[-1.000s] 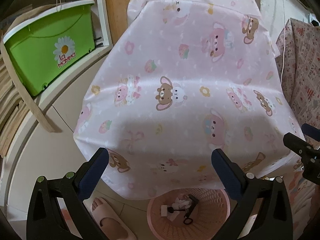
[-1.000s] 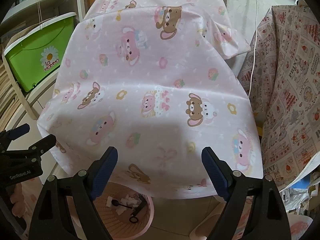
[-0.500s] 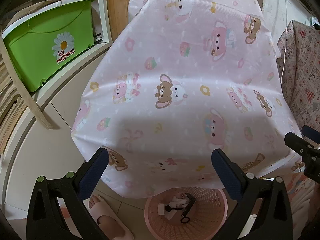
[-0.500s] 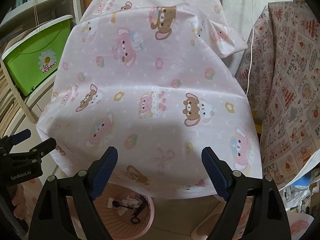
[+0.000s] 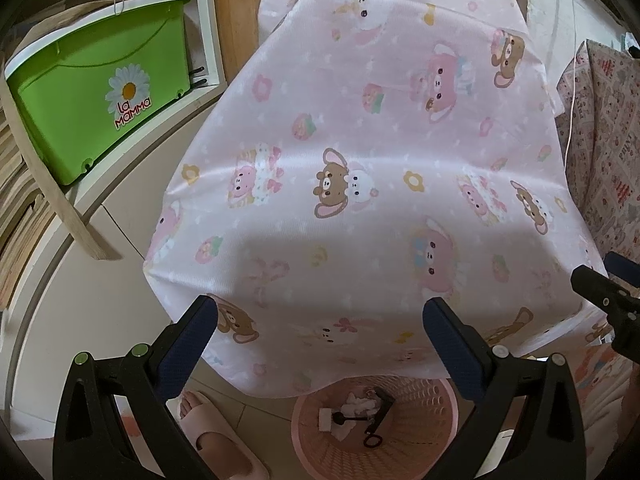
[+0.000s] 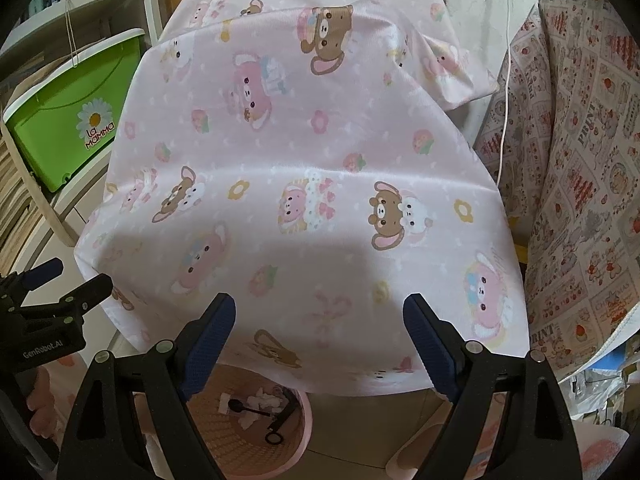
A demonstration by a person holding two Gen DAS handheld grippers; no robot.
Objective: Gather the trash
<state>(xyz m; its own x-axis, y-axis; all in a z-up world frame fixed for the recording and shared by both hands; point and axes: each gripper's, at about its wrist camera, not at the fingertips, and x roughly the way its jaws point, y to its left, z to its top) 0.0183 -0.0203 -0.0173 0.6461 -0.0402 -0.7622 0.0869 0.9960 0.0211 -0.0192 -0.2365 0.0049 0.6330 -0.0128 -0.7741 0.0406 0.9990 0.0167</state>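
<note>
A pink plastic basket (image 5: 420,432) (image 6: 292,440) stands on the floor below the table's front edge. In it lie crumpled white tissue (image 5: 358,402) (image 6: 266,400) and small black items (image 5: 378,410). A pink cartoon-bear cloth (image 5: 360,200) (image 6: 300,200) covers the table and partly hides the basket. My left gripper (image 5: 320,316) (image 6: 80,274) is open above the cloth's front edge, with nothing between its fingers. My right gripper (image 6: 320,308) (image 5: 598,266) hangs beside it on the right, also open and holding nothing.
A green storage bin (image 5: 100,88) (image 6: 68,128) sits on a white shelf to the left. A strawberry-print cloth (image 6: 580,200) hangs on the right, with a white cable (image 6: 506,80) beside it. A foot in a pink slipper (image 5: 212,432) is left of the basket.
</note>
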